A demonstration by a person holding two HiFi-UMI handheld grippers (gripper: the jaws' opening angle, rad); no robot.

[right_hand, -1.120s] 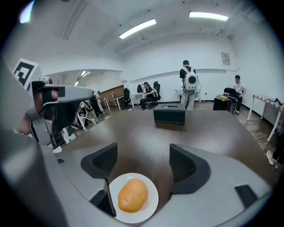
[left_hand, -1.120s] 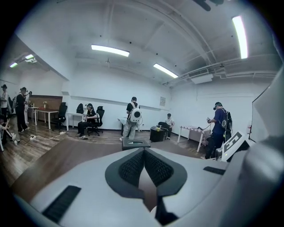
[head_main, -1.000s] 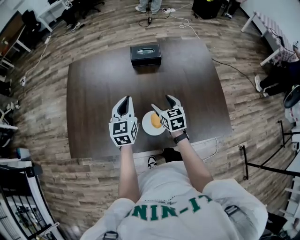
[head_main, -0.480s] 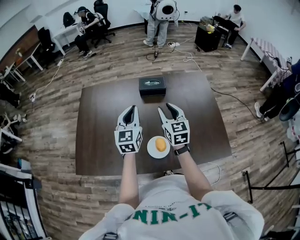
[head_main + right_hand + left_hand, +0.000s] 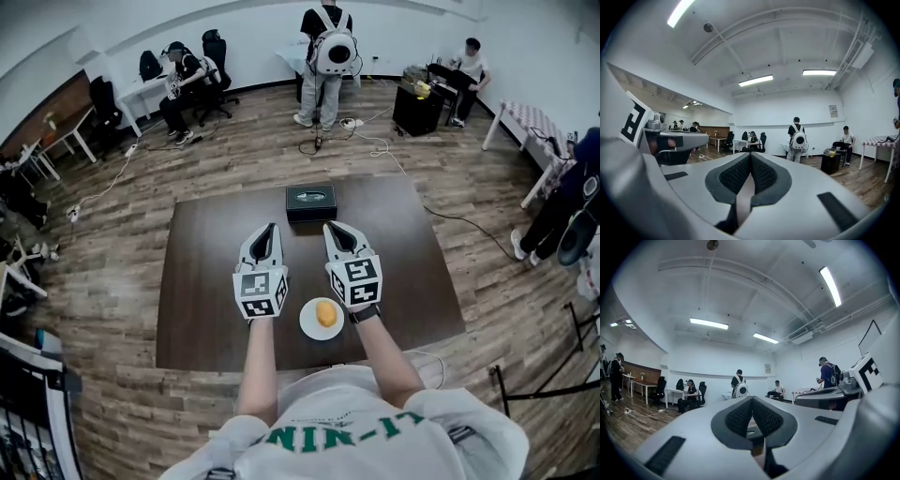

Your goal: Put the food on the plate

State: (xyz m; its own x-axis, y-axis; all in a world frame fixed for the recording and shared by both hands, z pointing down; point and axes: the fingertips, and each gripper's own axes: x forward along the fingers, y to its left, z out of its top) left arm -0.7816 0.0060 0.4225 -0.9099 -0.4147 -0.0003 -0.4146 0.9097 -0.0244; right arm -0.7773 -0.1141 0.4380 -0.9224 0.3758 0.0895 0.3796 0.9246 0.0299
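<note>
A small orange-yellow piece of food (image 5: 325, 314) lies on a white plate (image 5: 309, 325) near the front edge of the dark table (image 5: 211, 309). My left gripper (image 5: 270, 229) hovers left of the plate and is shut with nothing in it. My right gripper (image 5: 332, 229) is raised just above and behind the plate, also shut and empty. In the left gripper view the pads (image 5: 738, 416) meet at the tip (image 5: 751, 400). In the right gripper view the pads (image 5: 761, 174) also meet, at the tip of the right gripper (image 5: 750, 155). Both point level across the room.
A black box (image 5: 311, 202) sits at the table's far edge. Beyond the table stand a person with a white backpack (image 5: 327, 47), seated people at desks (image 5: 181, 73), chairs and floor cables (image 5: 370, 141).
Both grippers have risen off the table and levelled out; the right one moved away from the plate and shut. The head view has tilted up, showing more of the room.
</note>
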